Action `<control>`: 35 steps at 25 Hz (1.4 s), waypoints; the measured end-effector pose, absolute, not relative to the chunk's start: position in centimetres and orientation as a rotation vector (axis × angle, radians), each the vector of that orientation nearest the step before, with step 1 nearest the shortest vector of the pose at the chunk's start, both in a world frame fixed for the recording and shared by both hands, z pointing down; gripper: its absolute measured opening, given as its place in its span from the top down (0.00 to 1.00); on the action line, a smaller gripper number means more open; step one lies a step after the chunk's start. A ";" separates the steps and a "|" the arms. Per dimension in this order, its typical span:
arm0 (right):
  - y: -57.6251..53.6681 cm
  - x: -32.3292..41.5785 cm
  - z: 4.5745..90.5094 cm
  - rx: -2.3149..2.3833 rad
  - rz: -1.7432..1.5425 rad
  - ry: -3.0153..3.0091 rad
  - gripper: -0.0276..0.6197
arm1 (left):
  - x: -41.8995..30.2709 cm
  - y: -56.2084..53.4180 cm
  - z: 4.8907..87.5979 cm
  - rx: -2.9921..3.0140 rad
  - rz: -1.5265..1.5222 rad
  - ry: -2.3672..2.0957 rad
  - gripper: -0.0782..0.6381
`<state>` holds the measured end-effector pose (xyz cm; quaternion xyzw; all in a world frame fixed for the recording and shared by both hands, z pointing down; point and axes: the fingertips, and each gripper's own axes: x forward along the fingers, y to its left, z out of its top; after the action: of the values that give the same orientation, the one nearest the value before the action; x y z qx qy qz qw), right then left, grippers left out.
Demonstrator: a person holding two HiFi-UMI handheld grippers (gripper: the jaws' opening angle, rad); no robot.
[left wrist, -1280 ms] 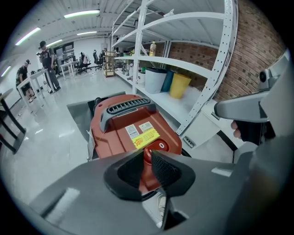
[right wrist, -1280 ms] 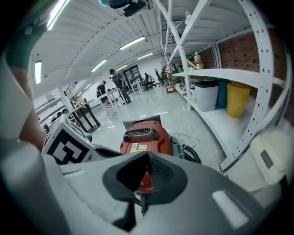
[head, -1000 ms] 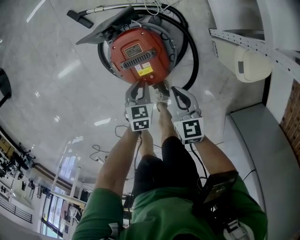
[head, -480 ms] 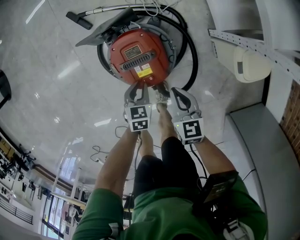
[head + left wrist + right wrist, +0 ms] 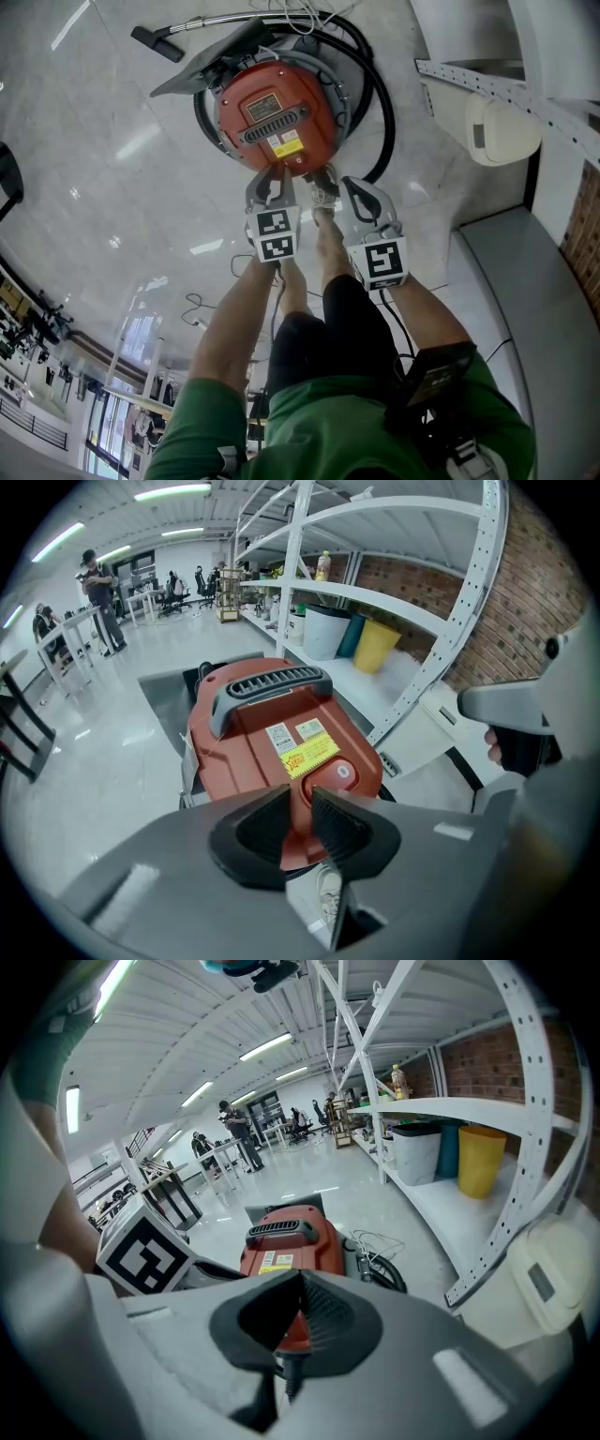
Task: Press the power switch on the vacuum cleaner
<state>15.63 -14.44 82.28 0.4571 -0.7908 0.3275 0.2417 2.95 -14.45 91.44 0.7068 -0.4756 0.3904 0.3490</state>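
Power switch [image 5: 339, 772] on vac [image 5: 253, 728] visible only in left gripper view

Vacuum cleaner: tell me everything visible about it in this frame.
The vacuum cleaner is a round canister with a red, plastic-looking top, standing upright on the glossy floor. A grey slotted carry handle crosses the top; next to it are a yellow label, paler ones, and a round red power switch. A black hose loops round its side. The left gripper points at the switch's edge; contact cannot be told.
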 end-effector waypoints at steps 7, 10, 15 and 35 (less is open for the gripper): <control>-14.2 15.8 82.8 1.248 0.907 -2.159 0.95 | 3.1 -14.3 91.5 1.828 1.011 -1.243 0.78; -14.3 15.7 82.7 1.246 0.904 -2.163 0.95 | 3.0 -14.3 91.4 1.830 1.007 -1.248 0.78; -14.2 15.8 82.8 1.240 0.893 -2.162 0.95 | 2.9 -14.2 91.4 1.851 0.985 -1.269 0.77; -14.1 13.6 77.5 1.225 0.758 -2.238 0.95 | 1.3 -13.5 83.0 2.032 0.909 -1.404 0.87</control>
<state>13.58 -14.13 77.51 0.4470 -0.8168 0.2766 0.2379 1.27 -13.49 83.00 0.7471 -0.5163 0.3341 0.2524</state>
